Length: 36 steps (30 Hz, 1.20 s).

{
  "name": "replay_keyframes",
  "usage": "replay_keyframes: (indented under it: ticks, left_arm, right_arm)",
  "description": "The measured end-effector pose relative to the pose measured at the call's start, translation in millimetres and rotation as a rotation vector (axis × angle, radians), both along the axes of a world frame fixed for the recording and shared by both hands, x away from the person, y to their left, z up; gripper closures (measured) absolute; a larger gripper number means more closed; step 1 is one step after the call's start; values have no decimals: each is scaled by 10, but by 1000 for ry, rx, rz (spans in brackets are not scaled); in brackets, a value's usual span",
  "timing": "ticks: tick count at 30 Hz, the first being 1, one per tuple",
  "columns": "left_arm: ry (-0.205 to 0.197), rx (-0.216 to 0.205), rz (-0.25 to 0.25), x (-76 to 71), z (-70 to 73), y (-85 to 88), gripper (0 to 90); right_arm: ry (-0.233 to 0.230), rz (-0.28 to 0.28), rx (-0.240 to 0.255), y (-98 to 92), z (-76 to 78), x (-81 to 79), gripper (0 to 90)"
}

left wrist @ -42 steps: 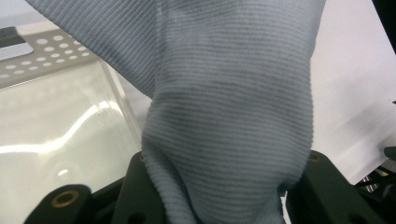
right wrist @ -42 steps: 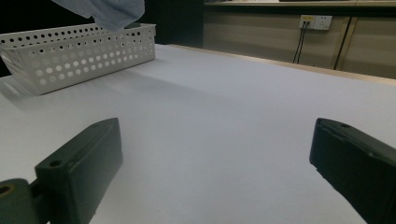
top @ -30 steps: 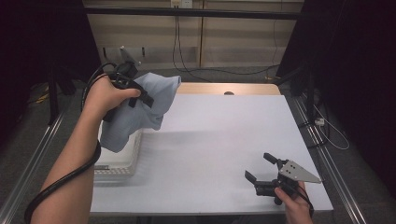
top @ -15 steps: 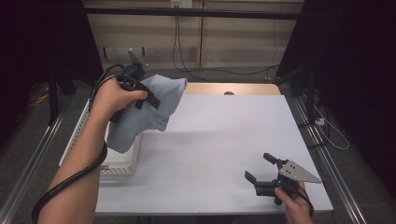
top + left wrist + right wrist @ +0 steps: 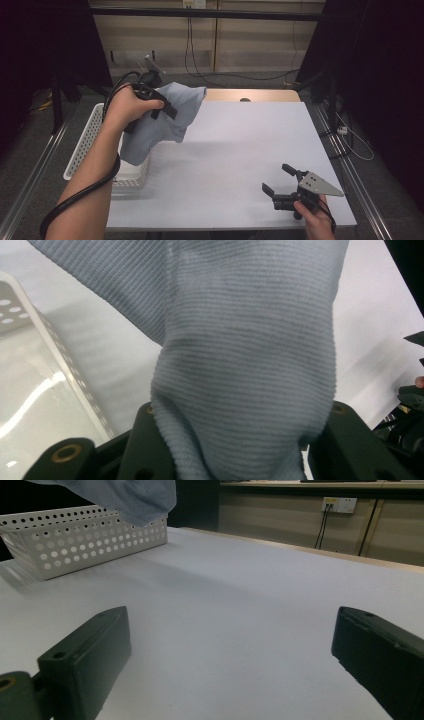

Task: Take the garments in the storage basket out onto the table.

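Black claws; grey three-cornered plate; black cable along bare forearm.

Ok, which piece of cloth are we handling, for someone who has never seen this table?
Start at the white table and go to its left edge, where a white perforated basket sits. Just above the basket, the left gripper holds up a pale blue-grey knitted cloth. It is the one soft thing here, hanging in folds.

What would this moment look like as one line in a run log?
left gripper: shut on cloth, lifted over basket | right gripper: open, empty, low over table
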<state>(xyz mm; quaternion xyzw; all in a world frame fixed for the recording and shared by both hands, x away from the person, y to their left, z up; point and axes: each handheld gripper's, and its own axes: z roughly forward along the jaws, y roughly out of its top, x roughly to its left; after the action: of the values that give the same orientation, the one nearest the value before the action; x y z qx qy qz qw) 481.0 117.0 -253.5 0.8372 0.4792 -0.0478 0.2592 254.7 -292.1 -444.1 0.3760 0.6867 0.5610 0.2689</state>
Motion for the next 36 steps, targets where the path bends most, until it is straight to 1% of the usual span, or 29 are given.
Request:
replay_keyframes:
  ticks: [2, 7, 10, 12, 15, 20, 22, 25, 31, 34, 36]
  left_arm:
    - [-5, 1, -4, -5, -10, -29, 606]
    - [0, -2, -17, -8, -30, -75, 605]
    - [-3, -2, -22, -14, -57, -119, 604]
    - [-3, 2, -34, -14, -80, -151, 604]
    - [3, 1, -44, -11, -107, -186, 603]
    - [9, -5, -49, -13, -172, -252, 602]
    - [5, 1, -51, -11, -198, -281, 601]
    - [10, 0, -57, -10, -228, -317, 598]
    - [5, 0, -76, -13, -301, -377, 597]
    - [2, -5, -67, -17, -341, -404, 595]
    - [-5, -3, -71, -19, -366, -417, 593]
  right_arm:
    - [0, -1, -2, -4, 0, 0, 22]
    - [0, 0, -1, 0, -1, 3, 22]
    - [0, 1, -1, 2, -1, 3, 22]
    - [0, 1, -2, 1, 0, 1, 22]
    - [1, -1, -2, -4, -1, 2, 22]
    - [-3, 3, -8, 2, 0, 1, 23]
    - [-3, 3, -7, 5, 1, 0, 23]
    - [-3, 3, -7, 2, 1, 1, 23]
    - [-3, 4, -7, 3, 1, 0, 23]
    - [-2, 4, -7, 4, 1, -1, 23]
    - [-3, 4, -6, 3, 2, -1, 23]
